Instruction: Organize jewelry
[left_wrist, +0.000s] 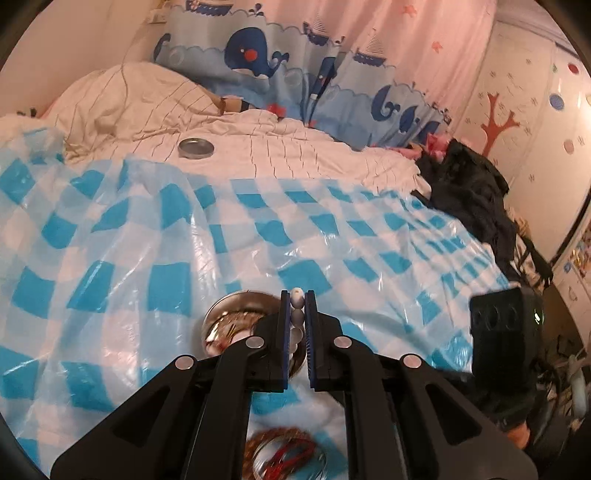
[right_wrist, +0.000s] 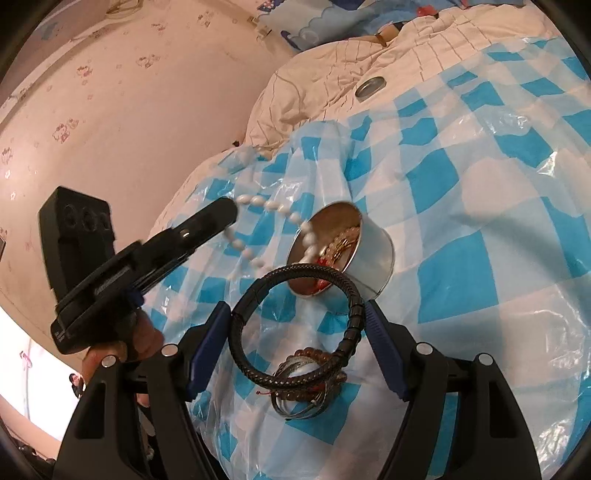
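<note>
- So we had the left gripper (left_wrist: 297, 308) squeezed nearly shut on a white bead bracelet (left_wrist: 297, 299), with the beads stacked up in the thin gap between its blue pads.
- From the right wrist view that bracelet (right_wrist: 258, 203) hung off the left tip in a loop, blurred, and its far end drooped into the mouth of the round metal tin (right_wrist: 373, 254).
- In the left wrist view the tin (left_wrist: 221, 314) sat just below and left of the left fingertips, partly hidden behind the left finger, with gold-ish and red bits inside that we couldn't really make out.
- The right gripper (right_wrist: 297, 325) was spread wide, and a black braided leather bracelet (right_wrist: 351, 321) sat between its pads, touching both, so it looked wedged in there and held.
- Just beyond the right fingertips, the tin was tipped with its mouth toward us.
- Under the black bracelet, close in between the right fingers, lay a small pile of bangles and red cord (right_wrist: 303, 391) on the blue-and-white checked plastic sheet (right_wrist: 480, 206).
- The same pile (left_wrist: 284, 454) showed up low between the left gripper's arms.
- The tin's lid (left_wrist: 195, 148) lay well beyond both grippers on the white bedding (left_wrist: 295, 147).
</note>
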